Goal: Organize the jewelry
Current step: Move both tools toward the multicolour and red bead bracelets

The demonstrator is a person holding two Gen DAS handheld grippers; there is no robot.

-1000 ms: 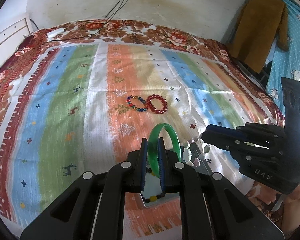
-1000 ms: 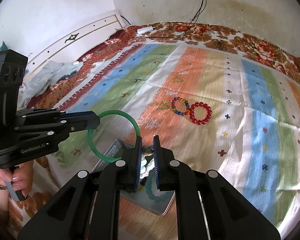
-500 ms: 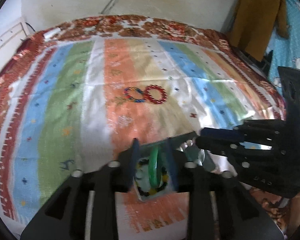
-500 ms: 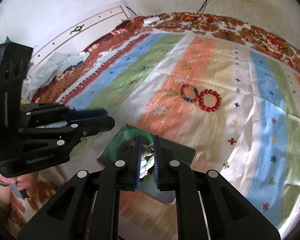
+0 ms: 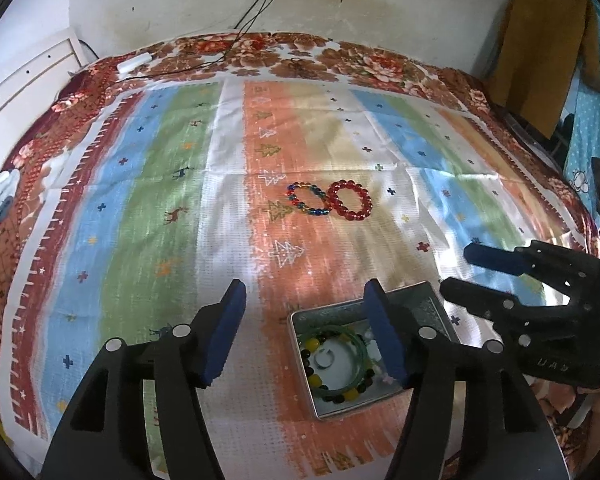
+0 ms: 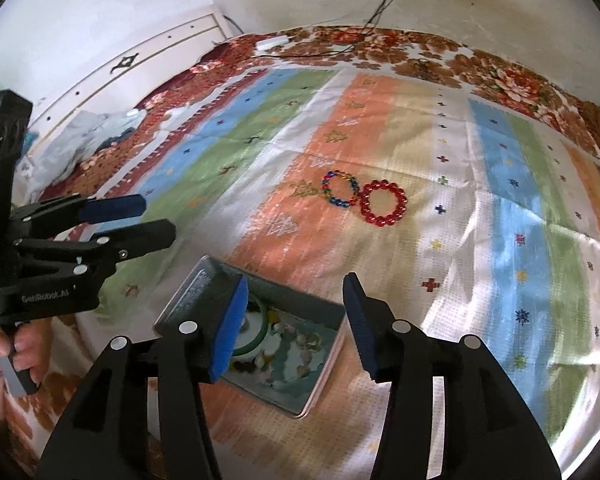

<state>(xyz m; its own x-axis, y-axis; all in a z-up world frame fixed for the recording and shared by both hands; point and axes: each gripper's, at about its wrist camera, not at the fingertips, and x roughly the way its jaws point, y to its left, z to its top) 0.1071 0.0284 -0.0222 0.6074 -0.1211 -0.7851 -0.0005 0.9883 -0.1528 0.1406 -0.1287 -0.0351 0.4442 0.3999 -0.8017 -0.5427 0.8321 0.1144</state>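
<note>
Fingers (image 5: 228, 332) of left gripper (image 5: 306, 334) apart, just opened, empty; same for right gripper (image 6: 296, 320). Green bangle (image 5: 342, 354) down in tin (image 5: 300, 356). Red bracelet (image 6: 383, 203), multicolour bracelet (image 6: 340, 190) lying flat ahead, right gripper likely nearer.

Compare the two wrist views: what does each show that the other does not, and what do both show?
Left wrist only: a brown garment hanging at the right. Right wrist only: a hand gripping the left gripper's handle. Both: the square metal tin holding a green bangle, and the red bead bracelet beside the multicoloured bead bracelet on the striped cloth.
</note>
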